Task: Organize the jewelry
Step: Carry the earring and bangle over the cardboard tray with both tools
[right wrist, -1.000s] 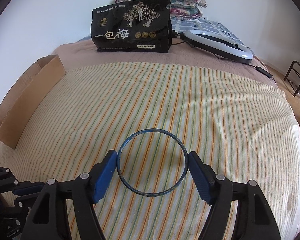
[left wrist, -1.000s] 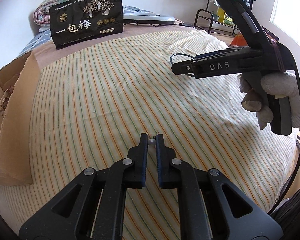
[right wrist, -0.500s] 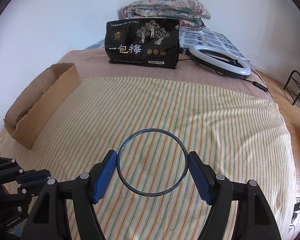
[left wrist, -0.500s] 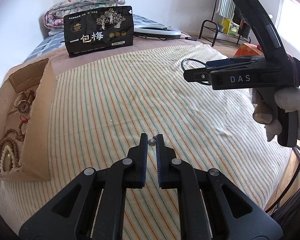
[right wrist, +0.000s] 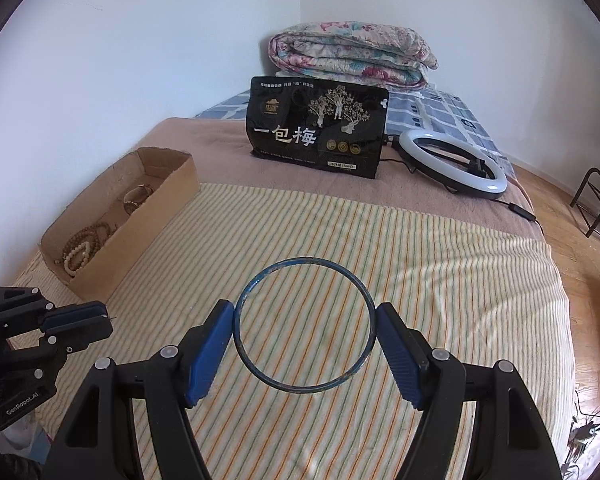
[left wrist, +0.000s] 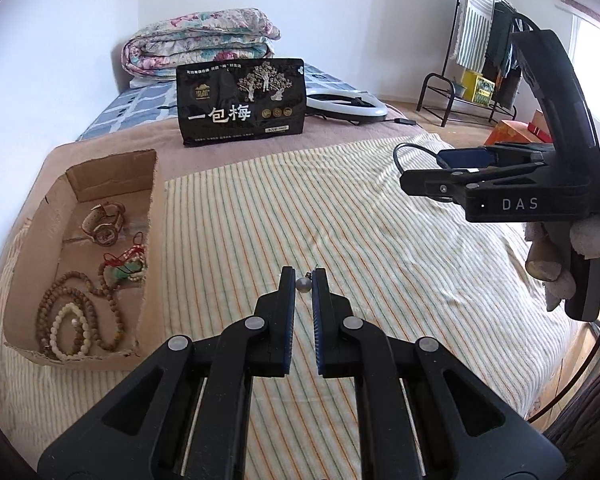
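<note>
Left gripper [left wrist: 303, 280], lower centre of left view: jaws nearly closed, pinching small grey bead [left wrist: 303, 285] at tips. Right gripper [right wrist: 305, 332], lower centre of right view: jaws wide, clamped on blue bangle [right wrist: 305, 258] held by its two sides. Both above striped bed [left wrist: 380, 240]. Cardboard box [left wrist: 150, 216] at left of left view, beaded bracelets [left wrist: 72, 320] inside. Black pouch [right wrist: 320, 130] upright at upper centre.

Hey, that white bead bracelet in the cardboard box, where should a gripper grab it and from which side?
Come from above into the open-topped cardboard box, closing across one strand of the white bead bracelet. It appears to lie flat, ringed by brown beads.
</note>
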Motion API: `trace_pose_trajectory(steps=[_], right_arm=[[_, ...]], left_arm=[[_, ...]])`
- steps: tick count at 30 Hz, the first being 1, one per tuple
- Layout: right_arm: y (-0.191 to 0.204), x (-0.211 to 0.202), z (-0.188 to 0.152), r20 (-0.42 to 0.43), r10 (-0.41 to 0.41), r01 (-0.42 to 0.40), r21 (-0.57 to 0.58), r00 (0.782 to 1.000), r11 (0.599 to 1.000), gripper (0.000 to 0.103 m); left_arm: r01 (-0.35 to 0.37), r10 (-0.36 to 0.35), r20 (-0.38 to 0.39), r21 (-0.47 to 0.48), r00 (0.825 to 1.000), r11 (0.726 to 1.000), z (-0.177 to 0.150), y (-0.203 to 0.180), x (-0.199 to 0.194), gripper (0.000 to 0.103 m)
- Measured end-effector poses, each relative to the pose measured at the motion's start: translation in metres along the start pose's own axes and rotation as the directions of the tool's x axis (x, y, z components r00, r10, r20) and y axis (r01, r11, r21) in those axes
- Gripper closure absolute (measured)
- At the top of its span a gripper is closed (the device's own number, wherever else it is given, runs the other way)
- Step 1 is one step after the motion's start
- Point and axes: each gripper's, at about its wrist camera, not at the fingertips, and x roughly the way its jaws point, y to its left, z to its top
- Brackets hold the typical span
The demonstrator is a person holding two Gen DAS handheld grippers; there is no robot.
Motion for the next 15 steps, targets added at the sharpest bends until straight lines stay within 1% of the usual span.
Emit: trace_pose_trajectory(steps=[7, 15], right_arm=[[0.023, -0.008, 0.019, 0.028, 0.019, -0.018, -0.033, 0.999, 0.999, 0.029], [0.06, -0.008, 0.044, 0.049, 0.051, -0.047, -0.077, 0.997, 0.996, 0.029]], left_arm=[[-0.041, 0.043, 0.043, -0.034, 0.998, 0.999, 0.007, 0.03, -0.021, 0.097], [-0.101, 0.108, 0.083, -0.089, 0.991, 0.991, 0.011, 0.073, -0.044, 0.097]])
